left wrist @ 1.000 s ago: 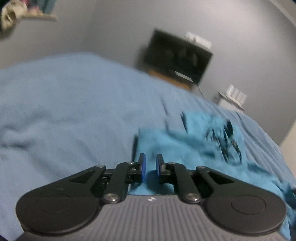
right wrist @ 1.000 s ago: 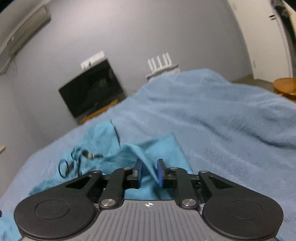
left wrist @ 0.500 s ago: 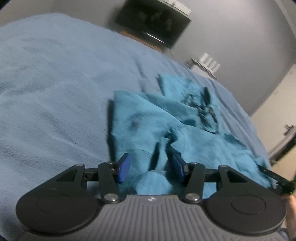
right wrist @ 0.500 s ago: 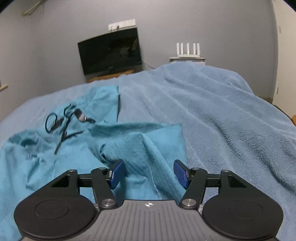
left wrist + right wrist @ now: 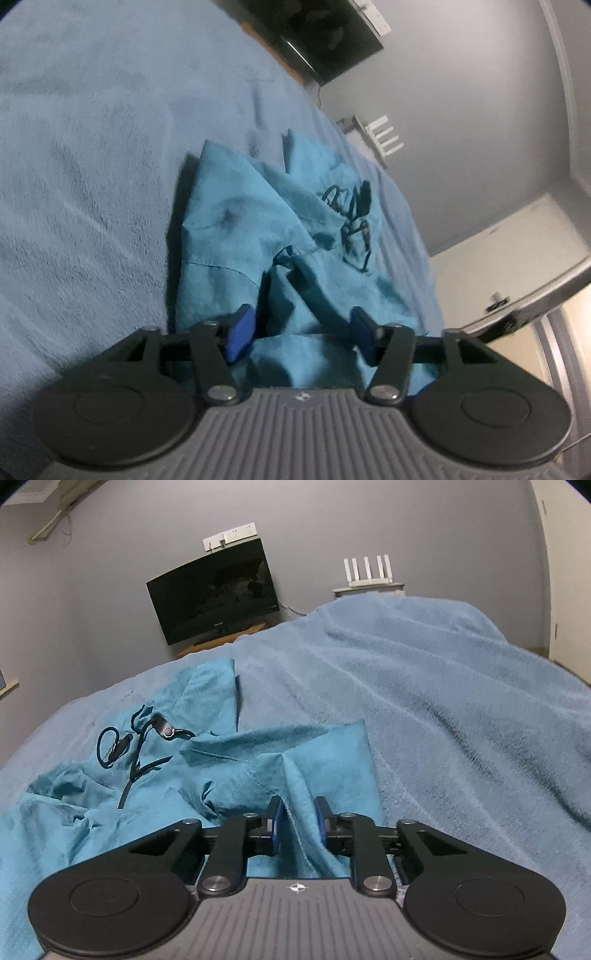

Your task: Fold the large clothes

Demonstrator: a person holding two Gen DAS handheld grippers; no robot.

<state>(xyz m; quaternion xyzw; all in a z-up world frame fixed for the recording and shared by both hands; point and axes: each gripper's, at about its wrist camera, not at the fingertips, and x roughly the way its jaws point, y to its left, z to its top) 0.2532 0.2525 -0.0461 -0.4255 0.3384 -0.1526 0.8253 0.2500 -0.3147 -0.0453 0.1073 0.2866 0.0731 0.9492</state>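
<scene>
One teal garment point(image 5: 110, 812) lay crumpled on the blue bed blanket point(image 5: 443, 709). Right tool point(image 5: 297, 825) pinched a raised ridge of its fabric; left tool point(image 5: 301, 334) hung spread wide above it, grasping nothing.

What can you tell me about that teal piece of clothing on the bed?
The teal garment looks like thin, soft woven cloth, crumpled into ridges and only partly spread out. Black drawstrings with a small toggle lie curled on top of it. It rests on the fuzzy blue blanket. The right gripper has its jaws nearly closed around a raised fold. The left gripper has its jaws wide apart around another bunched part.
</scene>
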